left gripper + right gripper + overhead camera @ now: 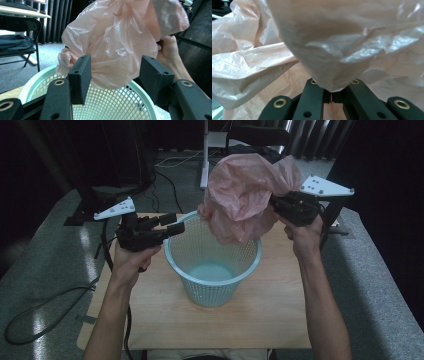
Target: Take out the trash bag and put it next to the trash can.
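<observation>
A crumpled pink plastic bag (245, 195) hangs over the far rim of a pale green mesh basket (212, 270) that stands on the wooden table. My right gripper (274, 204) holds the bag from the right, shut on a fold of it (332, 85). My left gripper (172, 224) is open at the basket's left rim, its jaws wide apart and pointing at the bag (115, 50) without touching it. The basket (37, 82) sits just below those jaws. Its inside looks empty.
The wooden table top (270, 320) extends in front of the basket. Grey carpet surrounds the table. A black chair (17, 30) and a white stand (205, 155) are behind, and cables trail on the floor at the left (45, 305).
</observation>
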A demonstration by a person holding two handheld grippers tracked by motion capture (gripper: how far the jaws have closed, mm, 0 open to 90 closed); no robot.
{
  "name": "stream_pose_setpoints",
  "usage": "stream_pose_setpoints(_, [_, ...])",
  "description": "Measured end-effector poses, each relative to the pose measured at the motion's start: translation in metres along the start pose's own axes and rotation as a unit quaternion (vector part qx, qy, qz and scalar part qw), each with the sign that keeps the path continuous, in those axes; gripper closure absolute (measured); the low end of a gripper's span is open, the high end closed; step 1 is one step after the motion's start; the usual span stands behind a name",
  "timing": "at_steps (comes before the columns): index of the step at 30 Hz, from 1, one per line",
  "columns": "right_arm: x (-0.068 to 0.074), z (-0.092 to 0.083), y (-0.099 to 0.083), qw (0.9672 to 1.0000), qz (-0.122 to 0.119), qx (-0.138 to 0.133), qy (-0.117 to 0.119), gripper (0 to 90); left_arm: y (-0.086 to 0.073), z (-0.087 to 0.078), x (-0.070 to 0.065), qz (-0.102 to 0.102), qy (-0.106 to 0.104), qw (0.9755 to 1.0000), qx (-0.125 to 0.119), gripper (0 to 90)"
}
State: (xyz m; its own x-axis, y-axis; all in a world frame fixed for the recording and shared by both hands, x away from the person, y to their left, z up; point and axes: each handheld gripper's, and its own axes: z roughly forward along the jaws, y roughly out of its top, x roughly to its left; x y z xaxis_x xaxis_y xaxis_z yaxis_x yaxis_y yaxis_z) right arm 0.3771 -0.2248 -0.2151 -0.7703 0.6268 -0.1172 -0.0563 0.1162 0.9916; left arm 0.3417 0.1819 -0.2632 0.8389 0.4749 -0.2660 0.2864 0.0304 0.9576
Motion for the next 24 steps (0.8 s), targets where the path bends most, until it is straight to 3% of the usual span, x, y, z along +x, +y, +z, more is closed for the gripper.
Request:
stream_pose_setpoints(8, [-0.001,-0.004,-0.001,0.9984,-0.005,-0.003,-0.056,89.1,-0.001,0.001,0.001,-0.001,-0.001,1.0,0.003,43.1])
stream_pose_setpoints(19, [-0.009,-0.011,-0.004,0.9953,0.012,0.002,-0.096,89.1,-0.002,0.002,0.001,-0.002,-0.003,1.0,0.003,43.1])
stream_pose_setpoints(24, [-0.01,-0.013,-0.005,0.9932,0.004,0.011,-0.116,89.1,-0.002,0.004,0.002,-0.002,-0.004,1.0,0.004,43.0])
